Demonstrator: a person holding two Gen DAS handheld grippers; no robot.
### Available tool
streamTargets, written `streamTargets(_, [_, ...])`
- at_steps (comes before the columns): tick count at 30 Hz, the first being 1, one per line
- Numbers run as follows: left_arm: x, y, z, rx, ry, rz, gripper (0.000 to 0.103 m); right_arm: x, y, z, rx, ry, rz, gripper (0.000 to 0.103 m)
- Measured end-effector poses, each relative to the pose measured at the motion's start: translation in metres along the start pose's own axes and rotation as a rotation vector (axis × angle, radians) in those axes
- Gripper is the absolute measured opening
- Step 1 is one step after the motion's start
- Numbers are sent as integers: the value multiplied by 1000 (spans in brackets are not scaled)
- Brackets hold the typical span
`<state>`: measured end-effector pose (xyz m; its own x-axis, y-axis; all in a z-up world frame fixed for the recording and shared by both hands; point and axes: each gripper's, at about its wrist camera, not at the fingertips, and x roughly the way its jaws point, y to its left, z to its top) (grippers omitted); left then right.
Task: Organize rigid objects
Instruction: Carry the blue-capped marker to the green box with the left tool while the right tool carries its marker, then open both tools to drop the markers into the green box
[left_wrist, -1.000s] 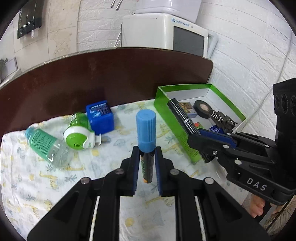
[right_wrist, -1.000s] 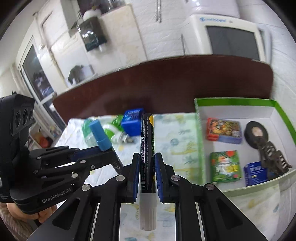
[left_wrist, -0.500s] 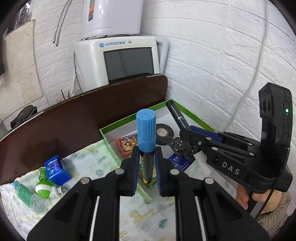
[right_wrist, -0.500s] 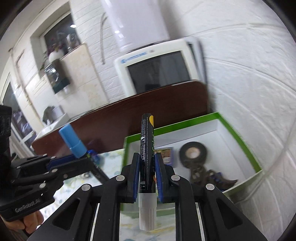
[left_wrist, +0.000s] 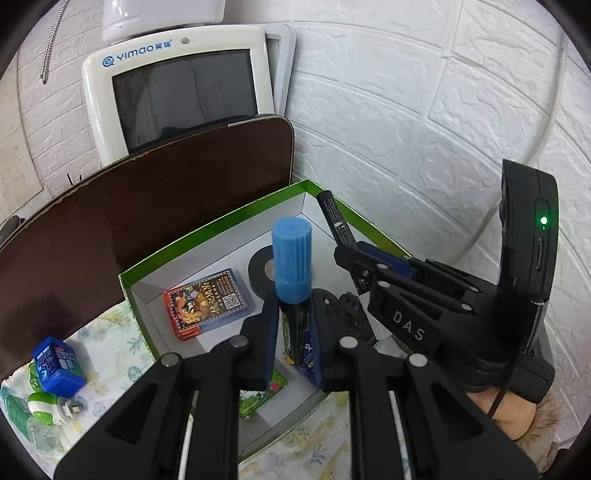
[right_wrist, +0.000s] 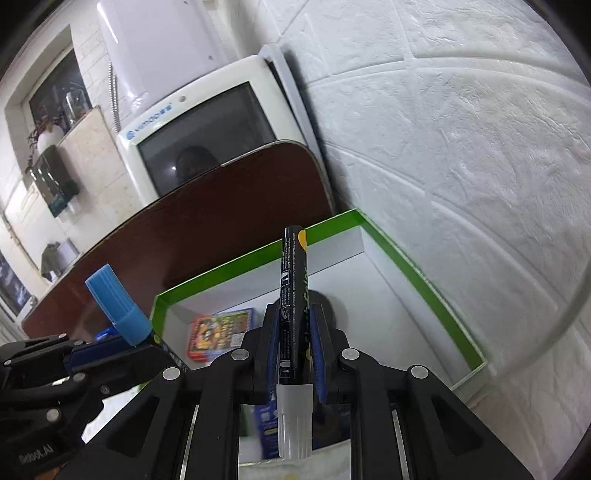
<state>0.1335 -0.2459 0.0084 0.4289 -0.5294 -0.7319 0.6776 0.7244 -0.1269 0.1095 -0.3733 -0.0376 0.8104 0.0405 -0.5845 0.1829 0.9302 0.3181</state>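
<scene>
My left gripper (left_wrist: 293, 325) is shut on a blue-capped marker (left_wrist: 291, 258), held upright above the green-rimmed white box (left_wrist: 207, 230). My right gripper (right_wrist: 293, 343) is shut on a black marker with a grey cap (right_wrist: 293, 295), also over the box (right_wrist: 417, 273). Each gripper shows in the other's view: the right one (left_wrist: 347, 240) at the right, the left one (right_wrist: 144, 339) at the lower left. Inside the box lie a red and blue card pack (left_wrist: 208, 301), a black tape roll (left_wrist: 260, 267) and small green and blue packs, partly hidden by the fingers.
A blue box (left_wrist: 55, 363) and green-and-white items (left_wrist: 44, 404) lie on the patterned cloth (left_wrist: 110, 354) at the left. A dark brown board (left_wrist: 147, 199) stands behind the box. A white appliance (left_wrist: 177, 85) and white brick wall (left_wrist: 406, 110) lie beyond.
Both grippers have moved right and forward, from over the cloth to over the box, each still holding its marker. The box now fills the middle of both views.
</scene>
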Motion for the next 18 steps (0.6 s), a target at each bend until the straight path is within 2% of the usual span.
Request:
streamTargets(5, [19,-3,4,5,27,4,15,8,-3,7,-36,-12,-44,17])
streamTargets(14, [40,9,3,-34,66,31,15,27,-6,4,-63,39,-108,17])
streamTargets(17, [37,13,2,-47,63,27,23,23,-7,1,-50,40,-99,17])
streamTargets(18, [34,15,2,-53,56,27,32,21,-7,1,-46,39,-96,17])
